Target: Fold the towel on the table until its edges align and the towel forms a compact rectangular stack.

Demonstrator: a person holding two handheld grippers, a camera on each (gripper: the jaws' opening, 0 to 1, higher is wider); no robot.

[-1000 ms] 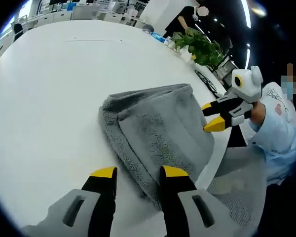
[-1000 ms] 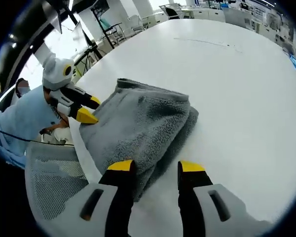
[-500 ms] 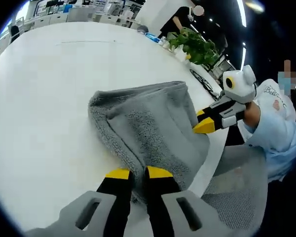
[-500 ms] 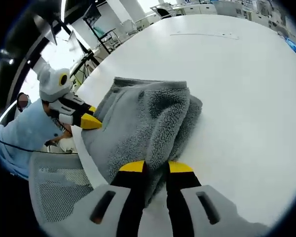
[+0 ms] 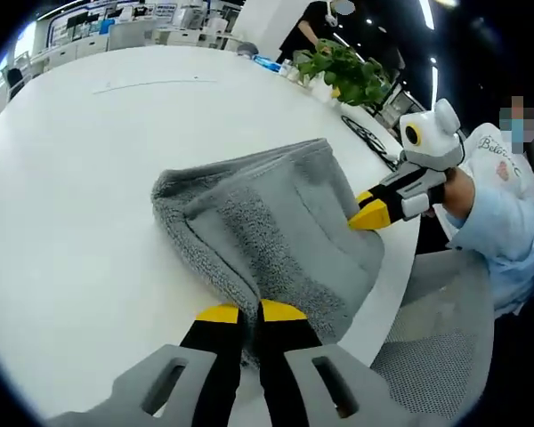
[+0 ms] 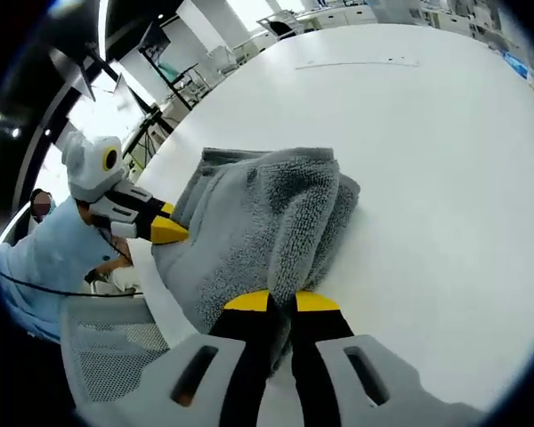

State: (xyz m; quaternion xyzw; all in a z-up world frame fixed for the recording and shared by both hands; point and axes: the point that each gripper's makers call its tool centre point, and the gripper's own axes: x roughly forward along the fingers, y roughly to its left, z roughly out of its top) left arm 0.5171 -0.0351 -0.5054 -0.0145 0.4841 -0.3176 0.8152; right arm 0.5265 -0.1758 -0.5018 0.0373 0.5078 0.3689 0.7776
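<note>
- You hold a gripper in each hand, and both are pinched on the same grey towel (image 5: 267, 240), which lies bunched and partly folded near the counter (image 5: 80, 178) edge closest to you.
- Your left gripper (image 5: 240, 313) has its yellow-tipped fingers (image 5: 215, 313) drawn together on a thick roll of terry at one near corner of the towel.
- Your right gripper (image 6: 281, 302) is likewise clamped — its fingers (image 6: 247, 302) meet on a fold of cloth at the other near corner. In the left gripper view it reaches in from the right (image 5: 378, 209) and touches the towel's side.
- Both grips sit on the end of the towel nearest the counter edge. This looks like the setup for lifting that end and carrying it over toward the far end, so the edges can meet.
- The towel's long axis runs from you toward the middle of the counter, away from the near edge. Its far end is a rounded, doubled fold, not a flat edge.
- The layers are uneven and puffed up; it is not yet a compact rectangle.
- A mesh chair back (image 6: 107, 356) sits just off the counter edge below the towel, and a potted plant (image 5: 347, 71) stands near the far edge.
</note>
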